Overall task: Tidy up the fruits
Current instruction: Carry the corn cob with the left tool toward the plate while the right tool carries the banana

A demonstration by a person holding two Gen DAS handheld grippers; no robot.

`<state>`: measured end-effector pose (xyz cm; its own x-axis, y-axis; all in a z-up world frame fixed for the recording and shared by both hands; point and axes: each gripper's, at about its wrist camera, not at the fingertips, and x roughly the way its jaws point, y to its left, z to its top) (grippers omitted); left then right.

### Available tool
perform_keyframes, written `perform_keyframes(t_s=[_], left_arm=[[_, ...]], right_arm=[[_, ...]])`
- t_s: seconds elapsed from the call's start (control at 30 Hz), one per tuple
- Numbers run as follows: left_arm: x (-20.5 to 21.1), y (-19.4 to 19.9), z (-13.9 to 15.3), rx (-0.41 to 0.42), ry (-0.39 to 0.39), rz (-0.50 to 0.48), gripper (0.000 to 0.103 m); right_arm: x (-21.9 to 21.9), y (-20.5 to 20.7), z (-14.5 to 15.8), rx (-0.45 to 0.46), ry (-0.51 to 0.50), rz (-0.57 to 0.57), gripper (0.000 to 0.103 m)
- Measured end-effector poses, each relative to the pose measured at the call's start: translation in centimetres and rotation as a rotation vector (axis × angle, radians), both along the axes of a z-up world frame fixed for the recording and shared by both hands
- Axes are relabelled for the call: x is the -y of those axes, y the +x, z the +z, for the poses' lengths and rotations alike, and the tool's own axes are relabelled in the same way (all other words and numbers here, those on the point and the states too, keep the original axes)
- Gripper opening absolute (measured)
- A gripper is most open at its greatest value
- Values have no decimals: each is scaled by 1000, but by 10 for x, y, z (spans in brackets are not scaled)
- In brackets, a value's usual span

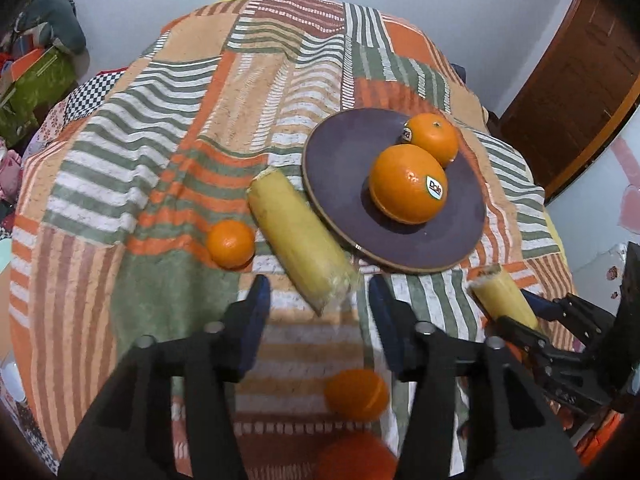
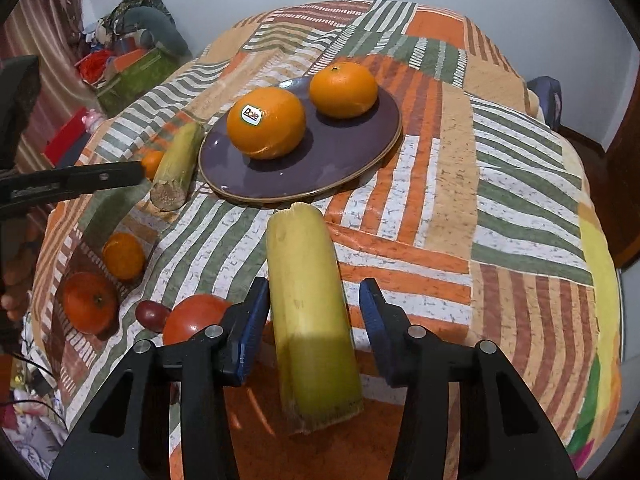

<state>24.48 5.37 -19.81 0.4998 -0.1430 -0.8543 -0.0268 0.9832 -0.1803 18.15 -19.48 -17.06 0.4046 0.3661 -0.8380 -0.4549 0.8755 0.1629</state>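
Observation:
A purple plate (image 1: 344, 168) (image 2: 352, 152) on the patchwork cloth holds a large Dole-stickered orange (image 1: 406, 189) (image 2: 266, 122) and a smaller orange (image 1: 434, 138) (image 2: 344, 89). My left gripper (image 1: 318, 304) is open, its jaws either side of the near end of a yellow sugarcane piece (image 1: 298, 236) (image 2: 178, 166) lying left of the plate. My right gripper (image 2: 314, 312) (image 1: 532, 320) is open around a second sugarcane piece (image 2: 312, 320) (image 1: 502, 296) that lies between its jaws. Small oranges lie loose (image 1: 231, 244) (image 1: 356, 394) (image 2: 124, 256).
A tangerine (image 2: 90, 302), a red tomato (image 2: 192, 316) and a small dark red fruit (image 2: 152, 314) lie near the cloth's left front. A green box (image 2: 136, 76) and clutter stand off the left edge. A wooden door (image 1: 572, 92) is at right.

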Motion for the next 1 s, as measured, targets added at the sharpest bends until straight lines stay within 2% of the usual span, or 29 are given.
perform_keyframes(t_s=[0.13,0.27,0.4,0.53,0.8,1.0], left_arm=[[4,19,-12,-22,15,-2,58],[1,36,-26,-69,-15,10,58],[-1,40,-33,-75,-9,15,56],[-7,32,-31,-62,-49,8,50],[-20,-7,-17,-38,-26,-39,40],[-32,-32,-15,-54,-15,-68,35]], right_arm=[[3,5,-1,-13,49,-15,33],[8,9,1,5,62,-66,33],[14,11,0,-4,77,-82,33],[14,9,3,5,52,-85,33],[17,10,2,-16,29,-89,33],[20,3,4,-14,7,-76,33]])
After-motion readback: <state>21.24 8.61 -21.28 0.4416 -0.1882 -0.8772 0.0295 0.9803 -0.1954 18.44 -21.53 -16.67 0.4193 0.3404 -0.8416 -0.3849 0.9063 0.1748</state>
